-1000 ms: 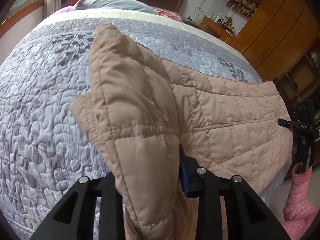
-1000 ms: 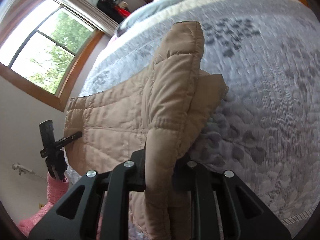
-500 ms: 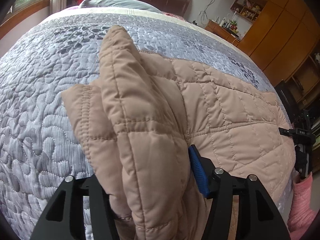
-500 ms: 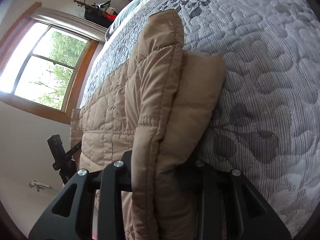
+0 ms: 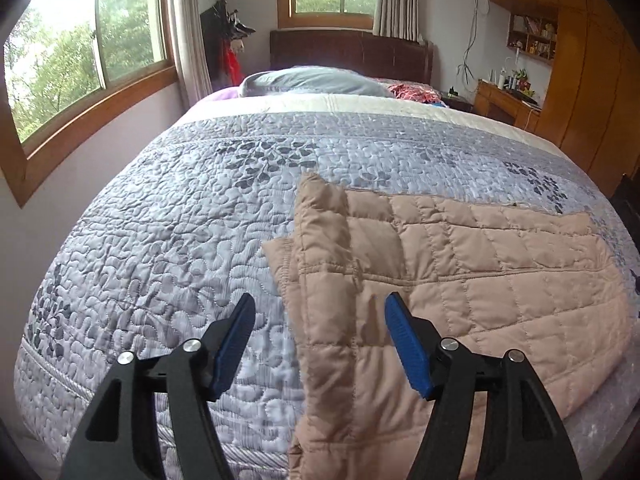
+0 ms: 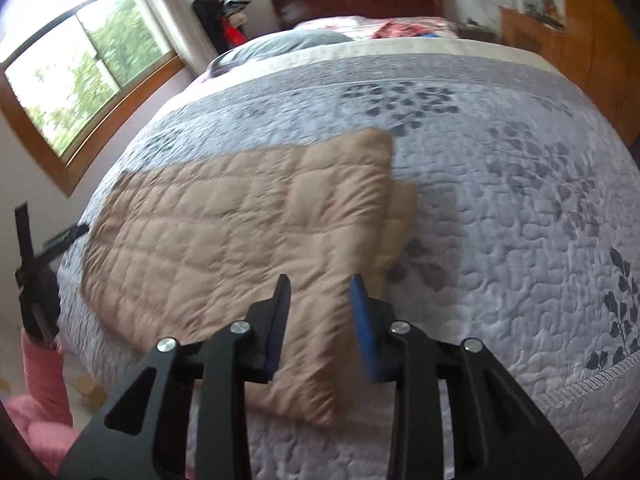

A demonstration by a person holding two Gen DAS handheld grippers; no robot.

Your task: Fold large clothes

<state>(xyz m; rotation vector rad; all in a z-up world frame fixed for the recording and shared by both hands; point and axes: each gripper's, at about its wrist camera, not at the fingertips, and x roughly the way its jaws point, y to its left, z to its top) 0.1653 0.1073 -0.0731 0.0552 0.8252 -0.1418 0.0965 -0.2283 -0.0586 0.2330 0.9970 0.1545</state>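
A tan quilted jacket (image 5: 460, 272) lies flat on the grey patterned bedspread (image 5: 180, 220), folded, with a sleeve laid along its left edge. My left gripper (image 5: 320, 320) is open and empty, raised above the jacket's left near part. In the right wrist view the jacket (image 6: 240, 224) lies on the bedspread (image 6: 500, 200) to the left. My right gripper (image 6: 320, 304) is open and empty, raised above the jacket's near right corner. That view is motion-blurred.
Pillows (image 5: 316, 82) and a dark headboard (image 5: 352, 52) stand at the far end. Wooden cabinets (image 5: 592, 100) line the right wall, windows (image 5: 80, 60) the left. A black stand (image 6: 32, 272) and pink fabric (image 6: 40, 380) are beside the bed's left edge.
Both grippers have let go of the jacket's folded edge and opened. They have pulled back and up, and the jacket now lies flat on the bed.
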